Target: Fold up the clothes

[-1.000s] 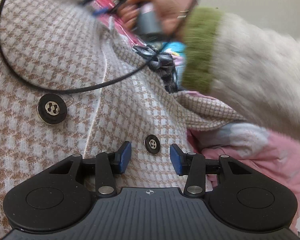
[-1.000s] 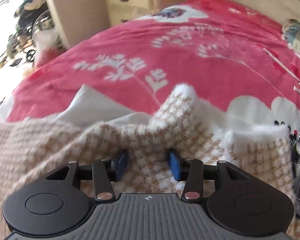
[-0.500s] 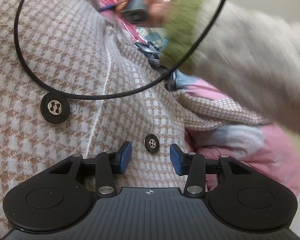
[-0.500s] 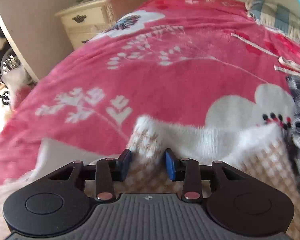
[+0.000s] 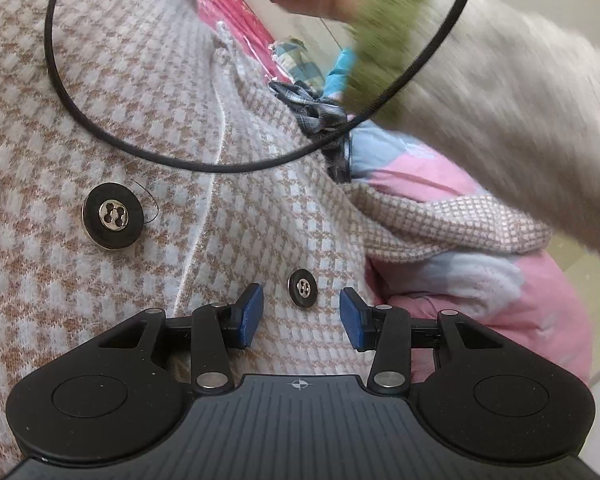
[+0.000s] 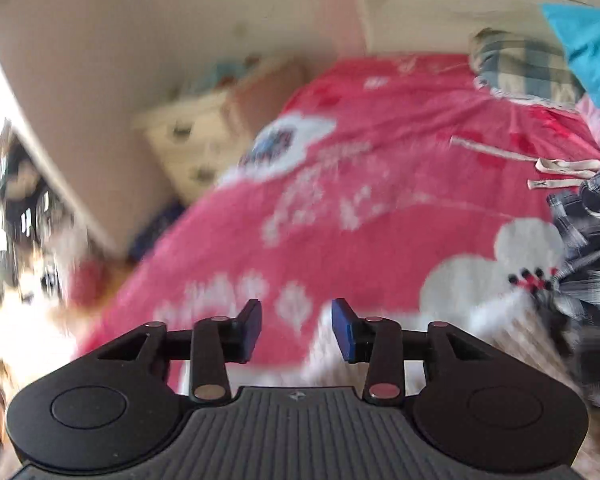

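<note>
Left claw (image 5: 301, 317) hovers agape over the houndstooth cardigan (image 5: 148, 92), straddling its small button (image 5: 302, 288). Right claw (image 6: 296, 330), agape and empty, points across the red bedspread (image 6: 400, 208).

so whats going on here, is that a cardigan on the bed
A person is folding clothes on a bed with a red floral blanket, holding a tool in each hand. The left tool is open, low over a brown-and-white checked buttoned knit, one small button showing between its pads. The right tool is also open and holds nothing; its view is blurred, with the knit's white edge just below it.
</note>
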`<action>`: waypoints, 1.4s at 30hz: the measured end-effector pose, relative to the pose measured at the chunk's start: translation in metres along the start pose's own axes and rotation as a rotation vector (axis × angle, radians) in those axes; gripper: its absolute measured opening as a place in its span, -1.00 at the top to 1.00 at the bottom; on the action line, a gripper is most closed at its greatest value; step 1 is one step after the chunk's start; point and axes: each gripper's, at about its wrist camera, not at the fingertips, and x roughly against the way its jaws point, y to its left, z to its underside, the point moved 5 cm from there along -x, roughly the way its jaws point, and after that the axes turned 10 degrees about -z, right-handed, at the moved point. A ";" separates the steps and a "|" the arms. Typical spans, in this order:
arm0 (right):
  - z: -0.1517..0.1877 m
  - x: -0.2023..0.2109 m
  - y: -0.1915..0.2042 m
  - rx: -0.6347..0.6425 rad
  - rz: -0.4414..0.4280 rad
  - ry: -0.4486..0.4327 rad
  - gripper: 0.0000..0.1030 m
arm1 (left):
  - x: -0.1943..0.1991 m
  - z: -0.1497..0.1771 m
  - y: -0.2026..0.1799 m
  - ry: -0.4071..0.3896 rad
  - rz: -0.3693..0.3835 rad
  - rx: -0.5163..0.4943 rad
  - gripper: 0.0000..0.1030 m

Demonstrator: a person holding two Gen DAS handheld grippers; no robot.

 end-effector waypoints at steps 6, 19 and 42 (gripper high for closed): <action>0.035 -0.025 0.018 0.212 0.015 0.144 0.73 | 0.003 -0.001 0.001 0.005 0.003 0.010 0.17; 0.008 -0.049 -0.019 -0.074 -0.037 -0.012 0.84 | -0.004 0.002 -0.007 -0.012 -0.017 -0.032 0.17; 0.028 0.319 -0.104 -0.096 0.130 -0.099 0.46 | -0.003 0.006 -0.012 -0.033 -0.022 -0.107 0.17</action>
